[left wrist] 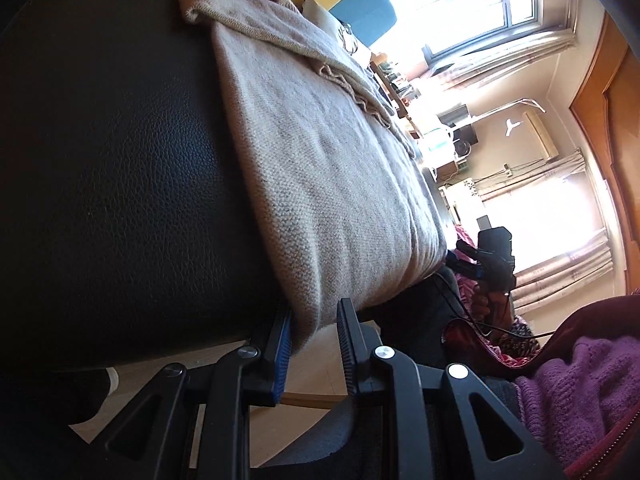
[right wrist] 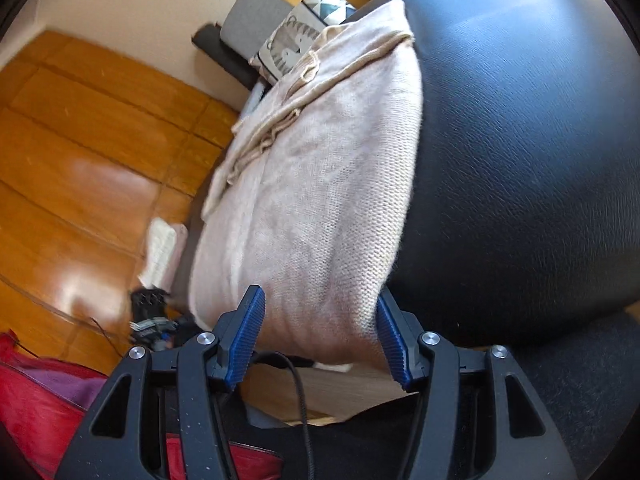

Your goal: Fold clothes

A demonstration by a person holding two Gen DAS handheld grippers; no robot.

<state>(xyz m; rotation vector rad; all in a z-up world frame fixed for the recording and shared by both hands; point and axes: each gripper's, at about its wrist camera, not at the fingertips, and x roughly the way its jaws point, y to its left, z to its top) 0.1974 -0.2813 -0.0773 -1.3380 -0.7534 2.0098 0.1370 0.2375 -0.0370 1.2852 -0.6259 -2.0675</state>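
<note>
**Beige sweater lies on the black seat, both grippers at its near edge**

The landmark is the sweater (left wrist: pixel 320 168), a beige knit, partly folded and lying flat on a black leather seat (left wrist: pixel 120 184). Its near hem hangs a little over the front edge of the seat.

To the left of the sweater is bare black leather. At the near left corner of the sweater is the left gripper (left wrist: pixel 314 344); its jaws stand narrowly apart, and the corner of the hem hangs between them, touching the left, blue-ribbed finger (left wrist: pixel 283 354). I cannot tell if the jaws press the cloth.

At the near right corner of the sweater, the right gripper (right wrist: pixel 320 336) has its jaws wide, and the hem lies between the two blue fingers (right wrist: pixel 246 340). A black cable (right wrist: pixel 298 392) runs just below the hem.

Right of the sweater and nearer the camera, in the left wrist view, a purple knit sleeve (left wrist: pixel 576 396) shows.
</note>
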